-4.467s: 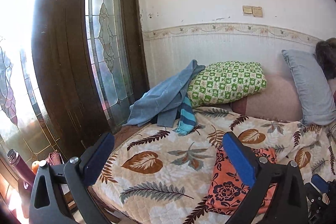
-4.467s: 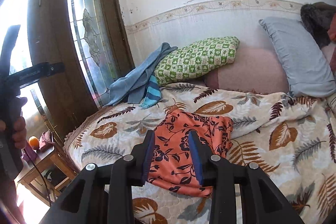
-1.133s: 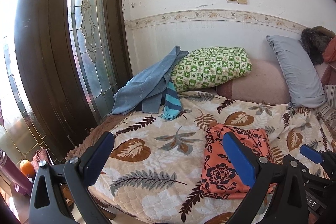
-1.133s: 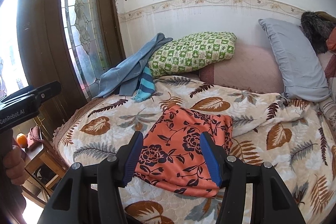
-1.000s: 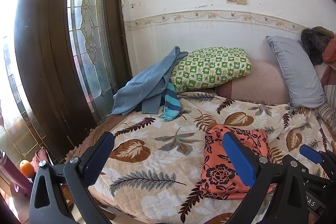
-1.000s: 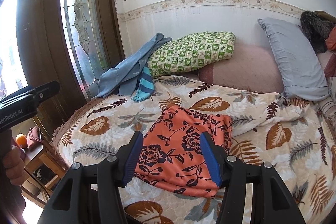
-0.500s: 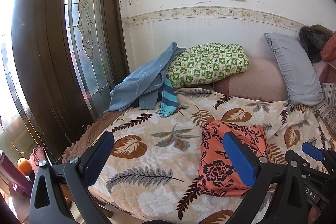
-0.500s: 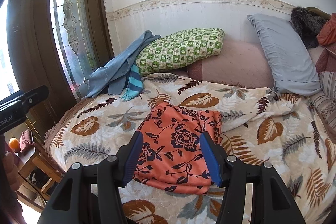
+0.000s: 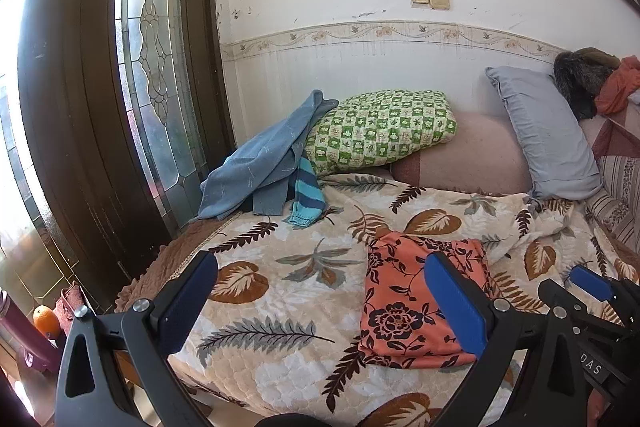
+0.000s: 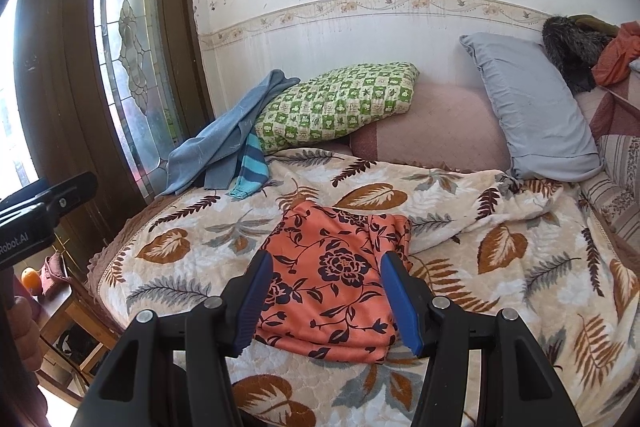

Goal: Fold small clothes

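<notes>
A folded orange garment with dark flowers [image 9: 404, 303] [image 10: 332, 275] lies flat on the leaf-patterned bedspread [image 9: 280, 267] [image 10: 500, 267]. My left gripper [image 9: 320, 303] is open and empty, held above the bed's front edge, to the left of the garment. My right gripper [image 10: 326, 303] is open and empty, hovering just in front of the garment without touching it. Its blue-padded tip also shows at the right of the left wrist view [image 9: 592, 285]. A blue garment [image 9: 260, 167] [image 10: 216, 147] and a striped teal piece [image 9: 306, 195] [image 10: 250, 175] lie heaped at the bed's back left.
A green checked pillow [image 9: 380, 131] [image 10: 336, 103] and a grey pillow [image 9: 544, 131] [image 10: 528, 103] lean on the back wall. A dark wooden door with stained glass [image 9: 152, 67] stands left. A low stool with an orange [image 9: 45, 319] is beside the bed.
Both views have drifted slightly rightward and closer over the bed. The right gripper's jaws opened wider than 4.5 s ago. The orange garment has not moved.
</notes>
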`<state>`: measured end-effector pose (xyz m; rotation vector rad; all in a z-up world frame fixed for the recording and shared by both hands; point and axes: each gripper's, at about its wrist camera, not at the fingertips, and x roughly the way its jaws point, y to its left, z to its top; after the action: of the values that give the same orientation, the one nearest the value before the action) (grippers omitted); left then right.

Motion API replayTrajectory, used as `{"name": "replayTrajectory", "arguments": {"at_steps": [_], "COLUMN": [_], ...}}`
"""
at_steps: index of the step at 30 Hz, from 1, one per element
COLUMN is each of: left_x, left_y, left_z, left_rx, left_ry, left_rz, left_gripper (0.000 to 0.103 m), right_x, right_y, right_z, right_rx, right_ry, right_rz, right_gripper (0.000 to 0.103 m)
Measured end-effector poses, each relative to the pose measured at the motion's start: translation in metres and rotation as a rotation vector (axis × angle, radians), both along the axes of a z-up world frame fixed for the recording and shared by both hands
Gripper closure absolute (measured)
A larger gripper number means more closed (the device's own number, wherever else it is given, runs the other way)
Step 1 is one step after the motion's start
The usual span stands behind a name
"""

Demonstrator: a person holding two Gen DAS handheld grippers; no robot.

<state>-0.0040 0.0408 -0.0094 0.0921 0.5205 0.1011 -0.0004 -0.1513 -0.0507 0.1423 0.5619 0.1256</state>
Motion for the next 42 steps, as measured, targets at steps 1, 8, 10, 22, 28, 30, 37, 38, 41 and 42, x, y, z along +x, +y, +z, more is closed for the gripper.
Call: {"name": "replayTrajectory", "arguments": {"at_steps": [1, 8, 10, 22, 28, 30, 37, 38, 41, 42], "left_x": [-0.003, -0.020, -0.023, -0.007, 0.017, 0.029, 0.069, 0.075, 0.092, 0.098], "left_y": [-0.001, -0.006, -0.008, -0.017, -0.015, -0.014, -0.004, -0.003, 0.000, 0.002], "left_z": [0.002, 0.017, 0.018, 0.004, -0.015, -0.023, -0.037, -0.040, -0.049, -0.052], "left_rx": [0.001, 0.007, 0.010, 0.004, -0.006, -0.005, -0.032, -0.034, -0.037, -0.036], "left_ry": [-0.004, -0.037, -0.039, 0.015, 0.065, 0.089, 0.106, 0.108, 0.124, 0.129], "left_rz": [-0.002, -0.006, -0.009, -0.039, -0.048, -0.049, -0.034, -0.031, -0.035, -0.032], "left_gripper": [0.000, 0.000, 0.000, 0.000, 0.000, 0.000, 0.000, 0.000, 0.000, 0.000], "right_x": [-0.002, -0.019, -0.025, -0.020, 0.002, 0.013, 0.052, 0.057, 0.076, 0.081], "right_y": [-0.001, -0.003, -0.004, -0.018, -0.019, -0.017, -0.007, -0.006, -0.004, -0.004], "right_z": [0.002, 0.019, 0.023, 0.014, -0.003, -0.010, -0.025, -0.026, -0.033, -0.036], "right_rx": [0.002, -0.002, -0.001, 0.005, 0.006, 0.008, -0.008, -0.009, -0.017, -0.019], "right_ry": [-0.004, -0.032, -0.043, -0.014, 0.031, 0.049, 0.087, 0.089, 0.105, 0.113], "right_rz": [-0.002, -0.016, -0.022, -0.039, -0.041, -0.043, -0.028, -0.027, -0.029, -0.031], "right_gripper": [0.043, 0.043, 0.043, 0.043, 0.043, 0.043, 0.043, 0.043, 0.043, 0.043]}}
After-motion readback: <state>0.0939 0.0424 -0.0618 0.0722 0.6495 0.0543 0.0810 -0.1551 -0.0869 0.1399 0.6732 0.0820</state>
